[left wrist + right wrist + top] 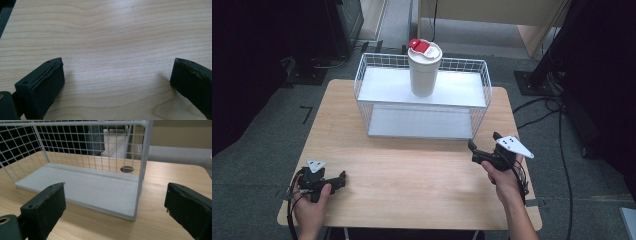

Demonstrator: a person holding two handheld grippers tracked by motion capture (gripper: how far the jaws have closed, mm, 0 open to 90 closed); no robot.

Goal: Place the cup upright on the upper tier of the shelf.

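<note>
A light wooden desk (412,170) stands on grey carpet, with dark equipment and cables around its edges. At the far side of the desk sits a white wire shelf rack (422,97) with two tiers, a white board on each. A white tumbler (424,70) with a red-and-white tag on its lid stands upright on the upper tier, roughly in the middle; the lower tier (85,187) is bare.

The left claw (343,180) rests low near the front left corner of the desk, held in the person's left hand (312,207), well apart from the rack. Its jaws are spread wide with only wood grain between them (the left gripper view shows this plainly), so it is released.

The right claw (472,147) is held in the right hand (504,177) near the rack's front right corner, pointing toward it. In the right gripper view its jaws stand wide apart, released, framing the lower tier and the rack's corner post (142,167). A round hole (127,169) in the desk shows behind the mesh.
</note>
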